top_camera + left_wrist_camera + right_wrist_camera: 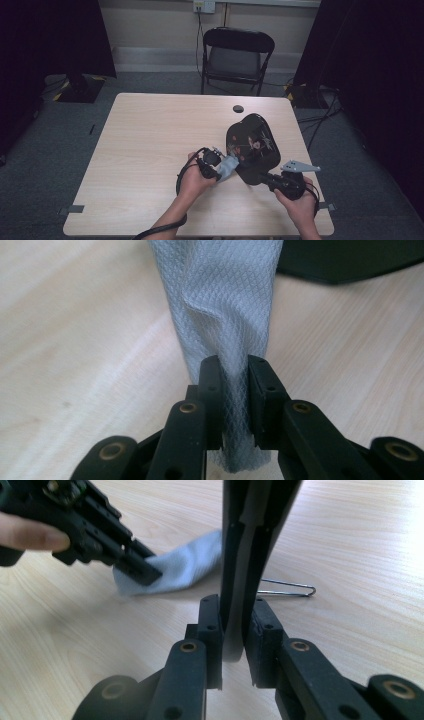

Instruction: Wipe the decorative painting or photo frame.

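left gripper (235,365) pinches grey cloth (225,300); right gripper (233,605) clamps black tray (253,145)

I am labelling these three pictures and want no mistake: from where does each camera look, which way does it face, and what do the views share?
High view: fixed above the person's side, facing forward and down on the wooden table; both forearms enter from below.
Left gripper view: rides the left gripper, looking along its jaws, shut on the grey cloth.
Right gripper view: rides the right gripper, jaws shut on the edge of the black lacquer tray; a fingertip shows.
Shared: cloth and tray appear in both gripper views.
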